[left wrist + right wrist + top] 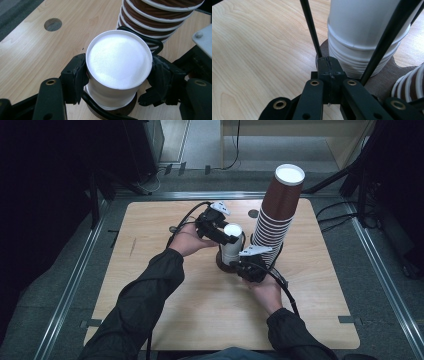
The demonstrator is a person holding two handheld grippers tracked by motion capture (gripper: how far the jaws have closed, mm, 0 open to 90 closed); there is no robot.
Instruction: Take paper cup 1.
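A short stack of upturned white paper cups (232,248) (362,32) stands on a dark round base (387,82) inside a black wire holder (310,27). My left gripper (231,234) (117,75) is shut on the top white cup (118,57), with one jaw pressed to each side just under its flat bottom. From the near side my right gripper (243,267) (329,66) is low at the base, shut on the foot of one wire rod. A tall leaning stack of brown cups (277,215) (160,15) rises right beside the white ones.
The wooden table (175,295) has a round hole (253,213) (52,24) behind the cups. Grey floor, metal rails and cables surround the table. The brown stack crowds the right side of the holder.
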